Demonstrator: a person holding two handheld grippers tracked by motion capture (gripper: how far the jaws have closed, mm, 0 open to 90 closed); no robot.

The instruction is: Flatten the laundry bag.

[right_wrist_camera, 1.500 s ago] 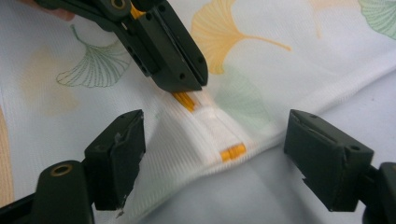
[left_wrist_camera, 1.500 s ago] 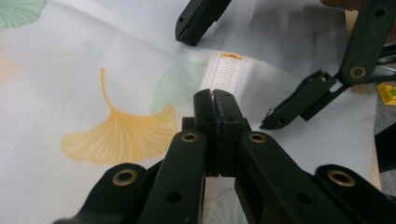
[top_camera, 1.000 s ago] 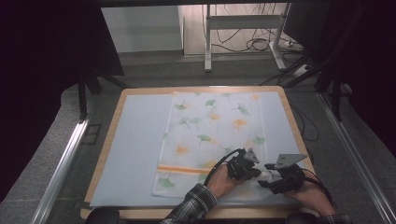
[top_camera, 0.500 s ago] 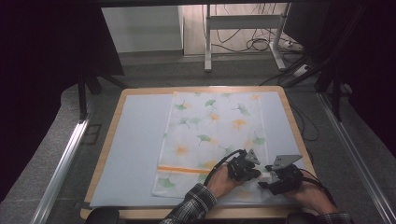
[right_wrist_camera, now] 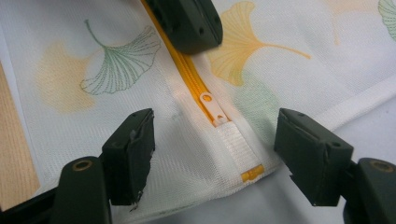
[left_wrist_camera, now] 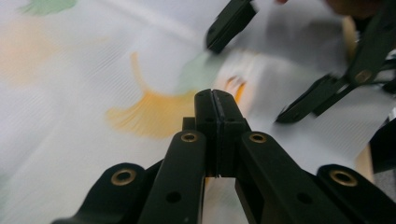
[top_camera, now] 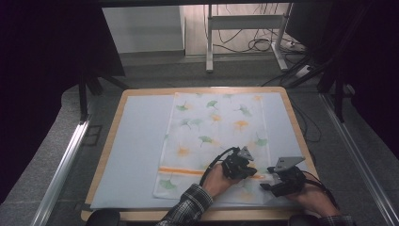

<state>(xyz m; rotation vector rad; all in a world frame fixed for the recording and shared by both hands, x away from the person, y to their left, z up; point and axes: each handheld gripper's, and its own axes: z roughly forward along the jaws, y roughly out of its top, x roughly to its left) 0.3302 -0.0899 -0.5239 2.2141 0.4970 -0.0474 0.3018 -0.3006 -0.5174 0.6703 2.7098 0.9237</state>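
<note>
On the near right of the table lies the bag [top_camera: 214, 136]. Left gripper [left_wrist_camera: 215, 100] is closed tight, right gripper [right_wrist_camera: 212, 140] wide apart around the zipper pull [right_wrist_camera: 212, 109]. Pinch it gently, squarely.

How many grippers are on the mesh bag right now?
2: the left gripper beside the orange zipper, shut, and the right gripper, open around the zipper pull at the mesh bag edge.

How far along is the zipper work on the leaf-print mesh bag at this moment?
Done: the mesh bag lies flat on the table, and the orange zipper appears closed to its white pull at the end. In hand: the left gripper, shut, is at the zipper line; the right gripper straddles the pull, open. Left: gripping the pull and sliding it.
</note>
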